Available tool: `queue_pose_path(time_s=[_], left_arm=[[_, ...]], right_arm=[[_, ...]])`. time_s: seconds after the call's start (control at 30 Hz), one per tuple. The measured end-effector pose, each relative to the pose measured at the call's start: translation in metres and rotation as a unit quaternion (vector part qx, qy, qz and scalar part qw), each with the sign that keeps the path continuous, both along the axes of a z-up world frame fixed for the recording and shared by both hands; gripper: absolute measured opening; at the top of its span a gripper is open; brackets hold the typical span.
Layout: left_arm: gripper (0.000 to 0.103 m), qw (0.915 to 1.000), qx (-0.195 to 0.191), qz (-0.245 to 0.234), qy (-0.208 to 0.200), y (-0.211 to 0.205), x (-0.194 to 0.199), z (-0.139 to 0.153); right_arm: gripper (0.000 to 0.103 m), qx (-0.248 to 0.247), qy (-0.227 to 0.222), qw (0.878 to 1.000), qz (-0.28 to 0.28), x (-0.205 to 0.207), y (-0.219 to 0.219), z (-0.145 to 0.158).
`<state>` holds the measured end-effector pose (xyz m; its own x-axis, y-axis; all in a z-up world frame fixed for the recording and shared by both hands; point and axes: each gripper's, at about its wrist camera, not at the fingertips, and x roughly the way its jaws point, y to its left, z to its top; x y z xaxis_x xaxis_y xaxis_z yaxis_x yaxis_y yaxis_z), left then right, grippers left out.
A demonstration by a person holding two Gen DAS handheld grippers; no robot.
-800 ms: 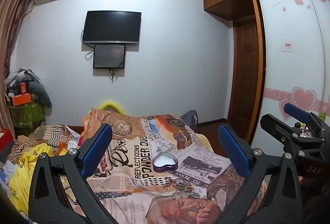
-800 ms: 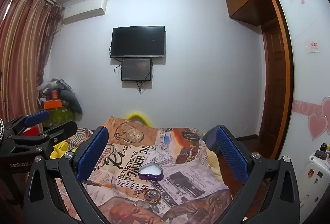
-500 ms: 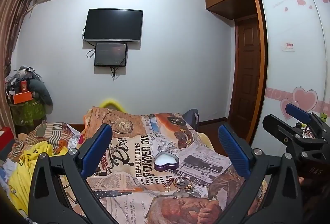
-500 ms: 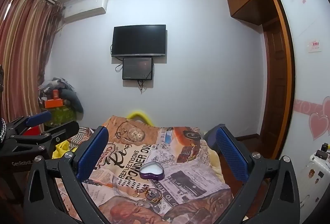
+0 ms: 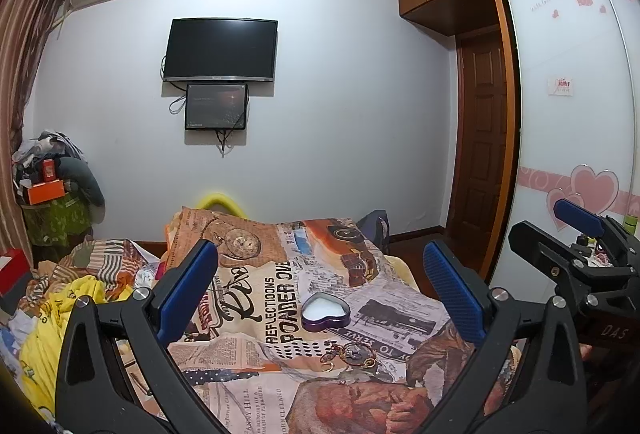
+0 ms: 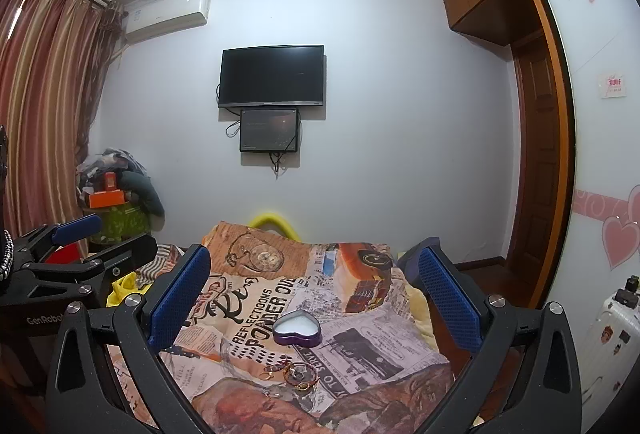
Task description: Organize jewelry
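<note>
1. Blue pads line both of my tools; the left gripper [image 5: 320, 286] has its jaws spread as wide as they go, nothing between them, nothing touched.
2. Right gripper [image 6: 314, 284] likewise: jaws fully apart, empty, hanging over the near end of the bed.
3. Pose: both grippers point forward across the bed toward the far wall, tipped only slightly downward, almost level. They sit side by side; in the left view the right one shows at the right edge, in the right view the left one shows at the left edge.
4. Task things lie ahead on the newspaper-print blanket [image 5: 256, 298]. A purple heart-shaped tin [image 5: 325, 315], open, with a white inside, rests near the blanket's middle, framed between my left fingers but well beyond them.
5. Just nearer me than the tin lies a small heap of jewelry [image 5: 352, 352]: gold-coloured rings and a reddish bangle-like loop, tangled together. Individual pieces are too small to sort out. The heap is near the tin, not touching it.
6. From the right view the same tin [image 6: 297, 327] and jewelry [image 6: 294, 374] sit in the same order, tin farther, heap closer.
7. Surroundings: dark television [image 5: 221, 49] on the wall with a smaller screen [image 5: 216, 107] under it; yellow clothing [image 5: 60, 310] piled on the bed's left side.
</note>
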<state>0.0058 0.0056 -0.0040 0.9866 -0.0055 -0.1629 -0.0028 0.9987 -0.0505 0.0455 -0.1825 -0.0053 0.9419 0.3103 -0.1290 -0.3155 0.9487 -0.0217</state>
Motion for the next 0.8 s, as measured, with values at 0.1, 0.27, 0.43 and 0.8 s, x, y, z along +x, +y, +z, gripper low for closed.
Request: queue_pose_path(time_s=[0.1,0.27,0.43,0.8], left_arm=[[0.103,1.0,0.004,0.002,-0.002,-0.0002,-0.0002,0.0002],[0.103,1.0,0.007,0.0,-0.001,-0.0027,0.0007,-0.002],[0.103,1.0,0.007,0.001,-0.001,-0.0035,0.0009,-0.0019],[0.103,1.0,0.008,0.002,-0.001,-0.0037,0.001,-0.0028]], right_arm=[[0.103,0.0,0.001,1.0,0.0,0.0002,0.0,0.0],[0.103,0.0,0.002,1.0,0.0,-0.0014,0.0016,-0.0017],[0.103,0.0,0.002,1.0,0.0,-0.0034,0.0028,-0.0009],[0.103,0.001,0.004,1.0,0.0,-0.0017,0.0014,-0.0009]])
